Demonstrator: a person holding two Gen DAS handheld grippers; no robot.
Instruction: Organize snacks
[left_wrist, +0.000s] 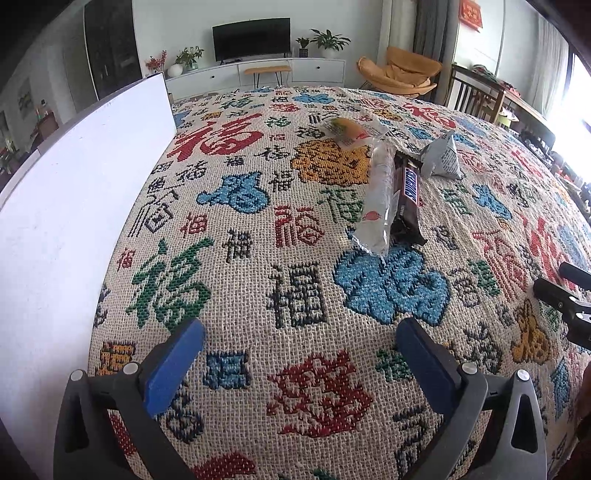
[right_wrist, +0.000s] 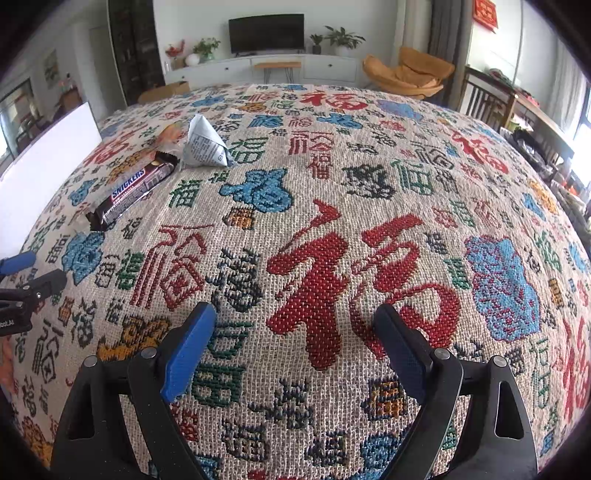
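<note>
On the desk covered by a woven cloth with many-coloured characters (left_wrist: 295, 295), four snacks are sitting close together. A brown Snickers bar (left_wrist: 406, 195) is lying right beside a long silvery-white packet (left_wrist: 376, 192), which is on its left and touching it. Behind them a see-through bag with a yellow bun (left_wrist: 347, 129) is lying. A grey-white pyramid-shaped packet (left_wrist: 443, 155) is standing to the right of the bar's far end. A tall white board (left_wrist: 74, 192) is standing along the desk's left side.

Left gripper (left_wrist: 301, 345): fingers (left_wrist: 173, 363) spread wide, blue pads facing inward, nothing between them. Right gripper (right_wrist: 295, 341): fingers (right_wrist: 188, 352) likewise spread wide, holding nothing. Each gripper's tip shows at the edge of the other's view; they sit side by side, apart.
</note>
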